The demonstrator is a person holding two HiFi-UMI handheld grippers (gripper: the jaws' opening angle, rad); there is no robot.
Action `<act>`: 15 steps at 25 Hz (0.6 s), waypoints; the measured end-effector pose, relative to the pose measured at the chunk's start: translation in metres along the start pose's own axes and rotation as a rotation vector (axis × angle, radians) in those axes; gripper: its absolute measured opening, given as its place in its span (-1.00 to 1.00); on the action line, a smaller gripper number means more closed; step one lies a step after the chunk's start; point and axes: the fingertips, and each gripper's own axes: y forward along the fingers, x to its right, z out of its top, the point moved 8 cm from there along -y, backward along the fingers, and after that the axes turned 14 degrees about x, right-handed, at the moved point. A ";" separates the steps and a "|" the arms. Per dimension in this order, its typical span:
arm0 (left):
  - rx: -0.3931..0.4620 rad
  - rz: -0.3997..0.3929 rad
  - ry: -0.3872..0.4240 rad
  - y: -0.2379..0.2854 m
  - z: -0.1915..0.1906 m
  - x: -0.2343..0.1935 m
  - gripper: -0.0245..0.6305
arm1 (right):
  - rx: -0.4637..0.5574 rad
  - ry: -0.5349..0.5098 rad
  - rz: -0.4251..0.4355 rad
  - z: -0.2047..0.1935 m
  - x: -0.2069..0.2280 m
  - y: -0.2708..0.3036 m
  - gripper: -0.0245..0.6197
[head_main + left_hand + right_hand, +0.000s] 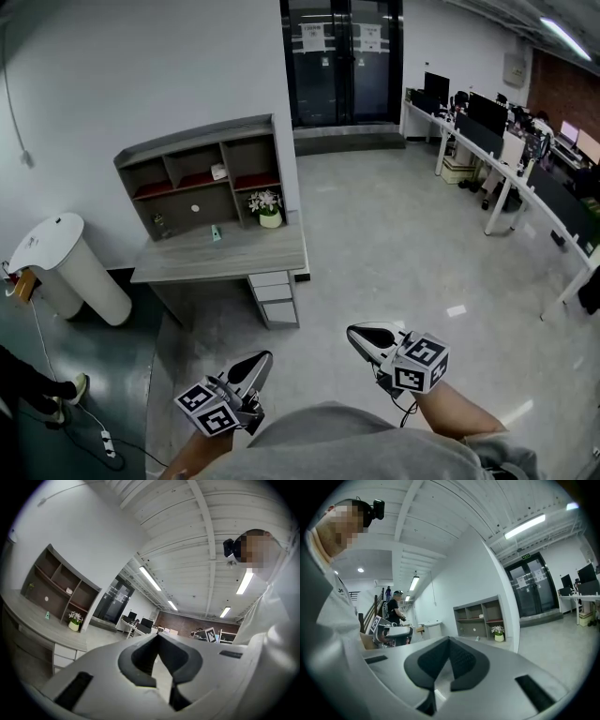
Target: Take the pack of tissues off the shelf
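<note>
A small white pack of tissues (218, 172) lies in an upper compartment of the grey shelf unit (202, 178), which stands on a grey desk (225, 253) against the far wall. The pack also appears in the left gripper view (69, 591) and in the right gripper view (480, 616), tiny in both. Both grippers hang low near my body, several steps from the desk. My left gripper (264, 357) is shut with nothing in it, its jaws meeting at the tip (157, 636). The right gripper (353, 331) is shut and empty too (449, 640).
A potted flower (267, 208) and a small green item (216, 233) stand on the desk, with drawers (275, 298) beneath. A white rounded cabinet (61, 267) stands at the left. Glass doors (342, 56) are behind, office desks with monitors (497, 141) to the right. A person (396, 609) stands behind.
</note>
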 end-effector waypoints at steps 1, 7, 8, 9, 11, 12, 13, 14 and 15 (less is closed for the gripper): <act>0.000 -0.003 -0.002 0.003 -0.002 0.003 -0.89 | 0.000 -0.003 0.002 0.001 0.001 -0.003 -0.92; -0.005 -0.008 -0.012 0.011 -0.013 0.014 -0.89 | -0.014 -0.023 0.015 0.001 0.005 -0.016 -0.92; -0.006 -0.004 -0.015 0.011 -0.014 0.014 -0.89 | -0.015 -0.022 0.017 0.001 0.006 -0.016 -0.92; -0.006 0.001 -0.018 0.011 -0.014 0.013 -0.89 | -0.016 -0.022 0.021 0.000 0.007 -0.015 -0.92; -0.008 0.012 -0.020 0.010 -0.016 0.011 -0.89 | -0.020 -0.021 0.026 -0.001 0.010 -0.013 -0.92; -0.007 0.017 -0.022 0.010 -0.016 0.008 -0.89 | -0.022 -0.021 0.028 -0.003 0.012 -0.011 -0.92; -0.005 0.021 -0.026 0.010 -0.016 0.005 -0.89 | -0.025 -0.019 0.029 -0.004 0.013 -0.007 -0.92; -0.001 0.025 -0.031 0.010 -0.015 0.001 -0.89 | -0.027 -0.018 0.031 -0.005 0.014 -0.003 -0.92; 0.002 0.028 -0.035 0.010 -0.014 -0.004 -0.89 | -0.031 -0.017 0.033 -0.006 0.014 0.002 -0.92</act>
